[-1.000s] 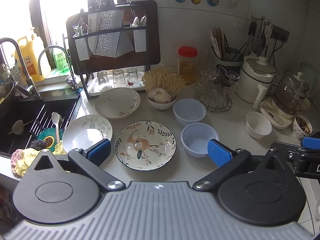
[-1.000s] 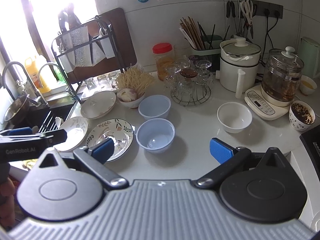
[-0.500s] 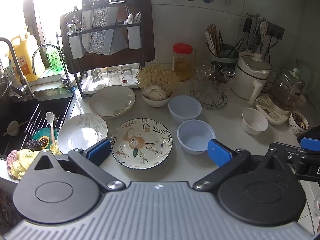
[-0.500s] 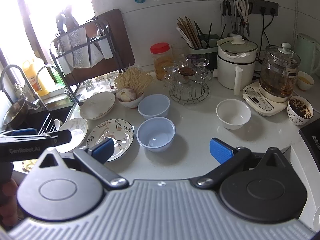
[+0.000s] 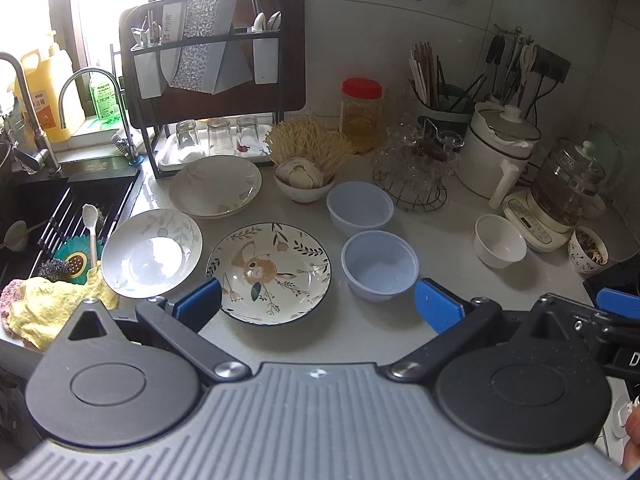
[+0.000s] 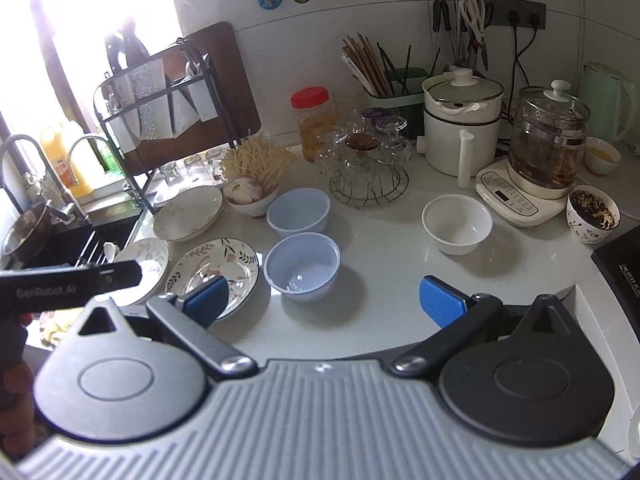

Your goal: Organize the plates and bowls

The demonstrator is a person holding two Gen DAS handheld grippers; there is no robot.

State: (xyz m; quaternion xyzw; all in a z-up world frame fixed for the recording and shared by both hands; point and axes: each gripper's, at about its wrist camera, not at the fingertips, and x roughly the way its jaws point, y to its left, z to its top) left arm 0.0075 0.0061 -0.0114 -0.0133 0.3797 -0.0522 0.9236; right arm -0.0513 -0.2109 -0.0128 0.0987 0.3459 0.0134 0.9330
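Observation:
On the white counter lie a flower-patterned plate (image 5: pixel 269 273) (image 6: pixel 218 270), a white leaf plate (image 5: pixel 151 252) to its left by the sink, and a cream leaf plate (image 5: pixel 215 185) behind. Two pale blue bowls stand right of the plates, one near (image 5: pixel 379 265) (image 6: pixel 302 265) and one farther back (image 5: pixel 359 208) (image 6: pixel 298 212). A white bowl (image 5: pixel 500 240) (image 6: pixel 457 224) stands farther right. My left gripper (image 5: pixel 316 306) is open and empty, held above the counter's front edge before the patterned plate. My right gripper (image 6: pixel 324 300) is open and empty, before the near blue bowl.
A sink (image 5: pixel 60 208) with rack, sponge and yellow cloth (image 5: pixel 52 308) is at the left. A dish rack (image 5: pixel 212 80) with glasses, a bowl of garlic and noodles (image 5: pixel 304 176), a glass stand (image 5: pixel 412 168), a cooker (image 5: pixel 500 148), a kettle (image 6: pixel 548 148) and a patterned cup (image 6: pixel 592 216) line the back and right.
Both grippers have drawn back and risen slightly, so the dishes look a little farther and lower. Nothing on the counter has moved. Both stay open.

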